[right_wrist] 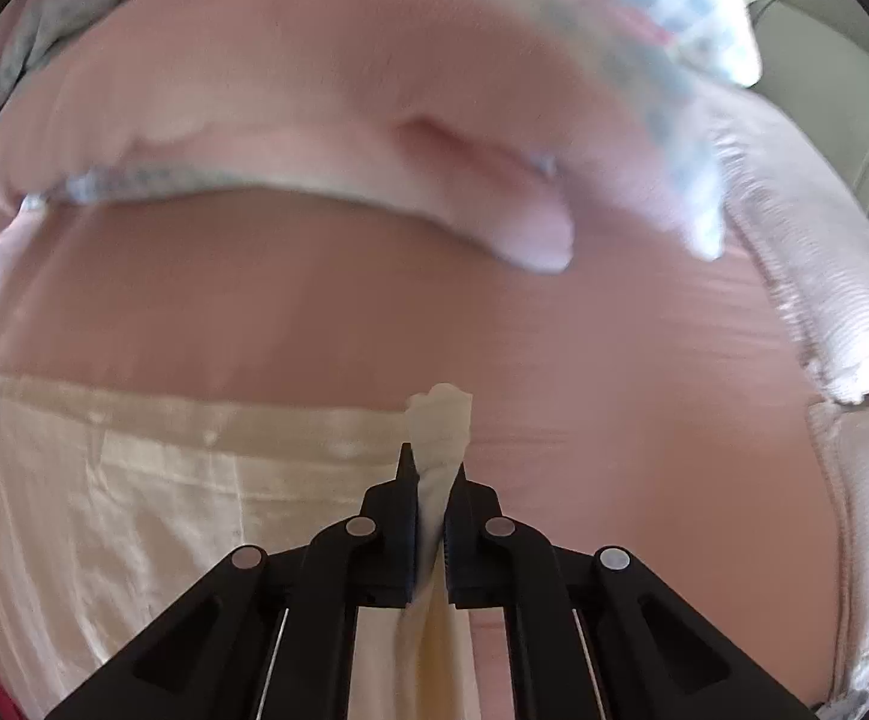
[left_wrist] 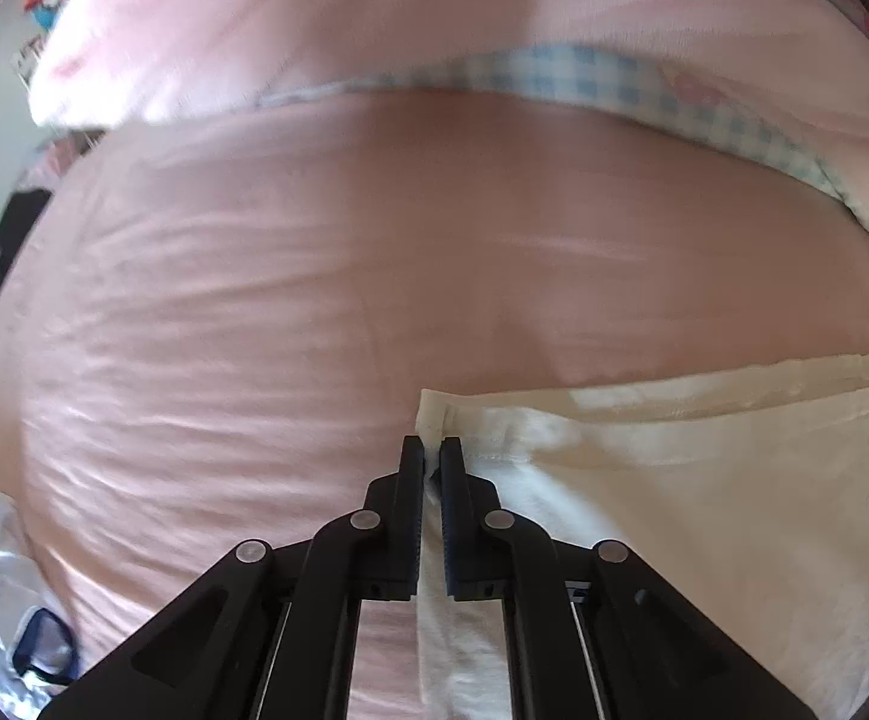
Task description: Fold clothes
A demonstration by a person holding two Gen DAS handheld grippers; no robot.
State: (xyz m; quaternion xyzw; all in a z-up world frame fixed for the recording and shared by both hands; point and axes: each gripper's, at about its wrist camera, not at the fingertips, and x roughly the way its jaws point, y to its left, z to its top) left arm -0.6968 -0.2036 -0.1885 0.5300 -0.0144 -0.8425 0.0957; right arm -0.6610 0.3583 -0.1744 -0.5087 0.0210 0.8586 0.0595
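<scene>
Left gripper clamped on the near-left hemmed corner of the cream garment; cloth runs off to its right. Right gripper pinched tight on the opposite corner, a bunched tuft poking past its tips. Garment lies on the pink bedsheet, duvet ahead.

Both wrist views steep-down, close; share cream garment.

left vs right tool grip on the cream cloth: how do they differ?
The left tool pinches the cream cloth at a flat hemmed corner; the right tool clamps a bunched wad that pokes up past its tips. The cloth spreads to the right of the left tool and to the left of the right tool. Both are shut on the same cloth, over the pink sheet.
</scene>
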